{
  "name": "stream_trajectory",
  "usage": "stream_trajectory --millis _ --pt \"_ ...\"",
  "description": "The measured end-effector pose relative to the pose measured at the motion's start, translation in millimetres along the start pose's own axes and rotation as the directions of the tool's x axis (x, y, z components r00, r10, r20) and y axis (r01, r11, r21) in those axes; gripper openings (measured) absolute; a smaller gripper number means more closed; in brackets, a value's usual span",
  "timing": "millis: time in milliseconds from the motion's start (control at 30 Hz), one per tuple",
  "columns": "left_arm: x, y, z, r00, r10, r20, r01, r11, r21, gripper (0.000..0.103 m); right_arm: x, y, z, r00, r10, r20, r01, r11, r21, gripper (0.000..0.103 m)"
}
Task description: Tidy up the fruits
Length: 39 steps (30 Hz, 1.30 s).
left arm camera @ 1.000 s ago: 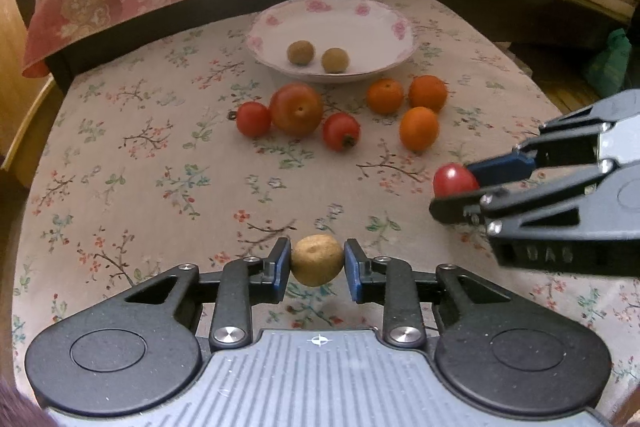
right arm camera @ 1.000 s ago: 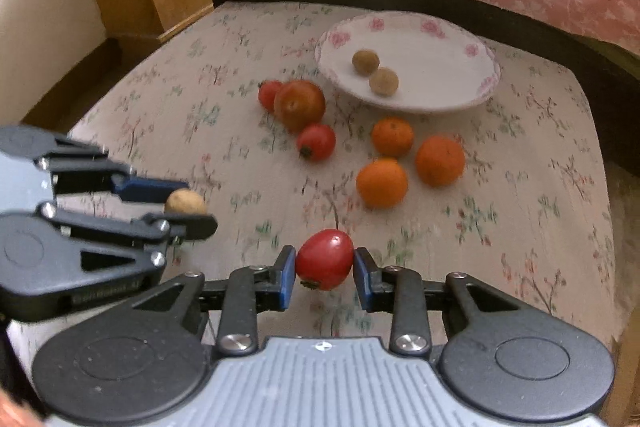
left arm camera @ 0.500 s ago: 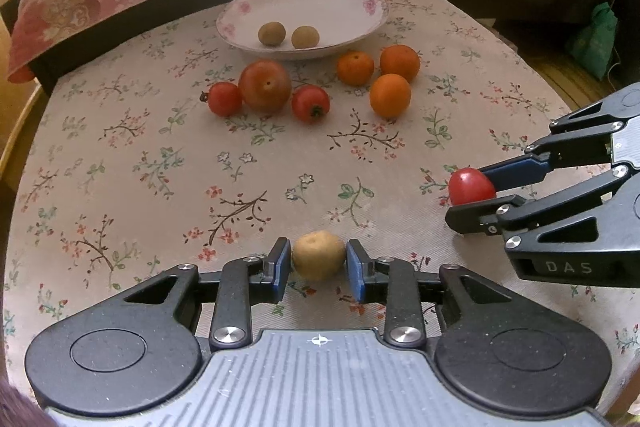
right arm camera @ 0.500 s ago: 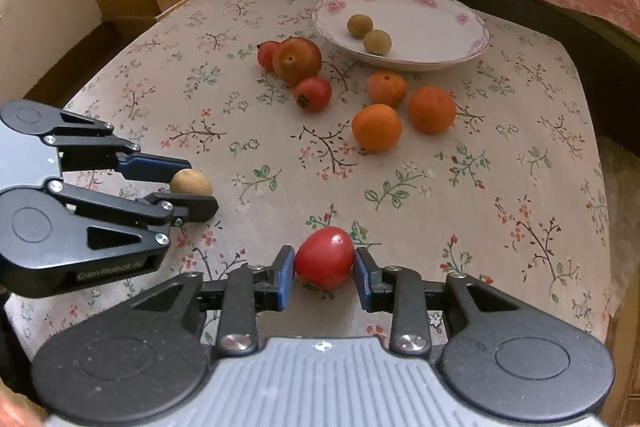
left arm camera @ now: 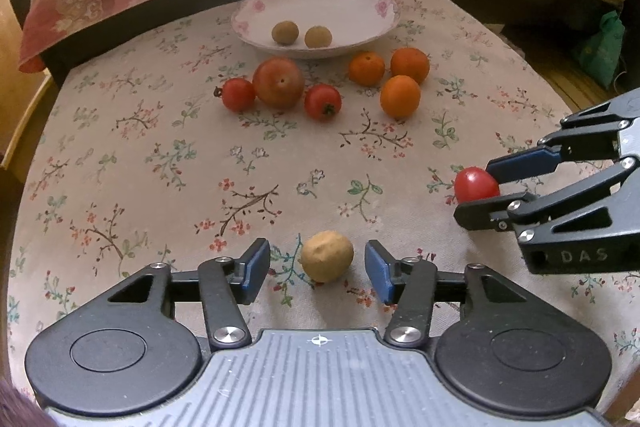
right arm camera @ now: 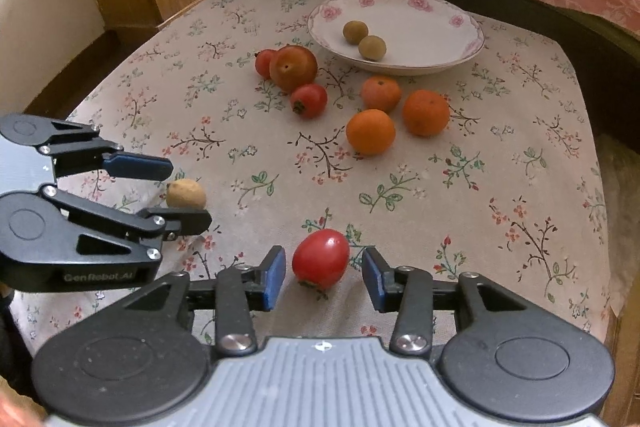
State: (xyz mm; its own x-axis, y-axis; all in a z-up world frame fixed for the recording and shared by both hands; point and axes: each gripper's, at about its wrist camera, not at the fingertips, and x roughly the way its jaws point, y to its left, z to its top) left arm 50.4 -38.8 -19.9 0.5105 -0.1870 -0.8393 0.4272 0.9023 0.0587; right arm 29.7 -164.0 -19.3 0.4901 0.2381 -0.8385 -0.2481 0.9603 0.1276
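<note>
**Both fruits let go, near edge of the counter**

And the release is made on both sides! A moment ago each fruit was clamped; now the left gripper (left arm camera: 317,269) is seen spread apart, with the small tan, rough-skinned round fruit (left arm camera: 327,255) lying loose on the floral-cloth counter (left arm camera: 160,163) between its blue pads. The right gripper (right arm camera: 323,277) is likewise opened wide, and the glossy red oval tomato (right arm camera: 320,258) is left resting on the cloth, clear of both pads. Oddly, neither was carried to its own kind: two tan fruits lie in the white rose-rimmed plate (left arm camera: 360,3), well apart. Whether this counts as placement or a re-grip cannot be judged. The tomato's underside is hidden, and the counter's near edge is cut off by the gripper bodies
</note>
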Motion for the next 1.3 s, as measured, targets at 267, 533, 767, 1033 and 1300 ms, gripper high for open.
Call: stream_trajectory --millis 267,533,767,1033,1300 --pt "1 -1 1 1.0 -0.015 -0.007 0.015 1.0 -0.021 0.059 2 1 0 1.0 0.003 0.004 -0.003 1.0 -0.008 0.043" --pt "4 -2 1 1.0 -0.019 -0.019 0.019 1.0 -0.02 0.04 5 2 -1 1.0 -0.007 -0.003 0.007 1.0 -0.02 0.036" --pt "3 -1 2 1.0 -0.022 -0.018 0.022 1.0 -0.013 0.036 5 4 0 1.0 -0.018 -0.009 0.018 0.999 -0.038 0.032" --pt "4 -3 8 1.0 -0.028 -0.013 0.028 1.0 -0.009 0.036 1 5 4 1.0 -0.005 0.005 0.005 1.0 -0.031 0.032" --pt "2 -4 14 0.999 -0.035 0.013 0.035 0.999 -0.011 0.036 -2 7 9 1.0 0.016 0.017 -0.015 1.0 -0.019 0.032"
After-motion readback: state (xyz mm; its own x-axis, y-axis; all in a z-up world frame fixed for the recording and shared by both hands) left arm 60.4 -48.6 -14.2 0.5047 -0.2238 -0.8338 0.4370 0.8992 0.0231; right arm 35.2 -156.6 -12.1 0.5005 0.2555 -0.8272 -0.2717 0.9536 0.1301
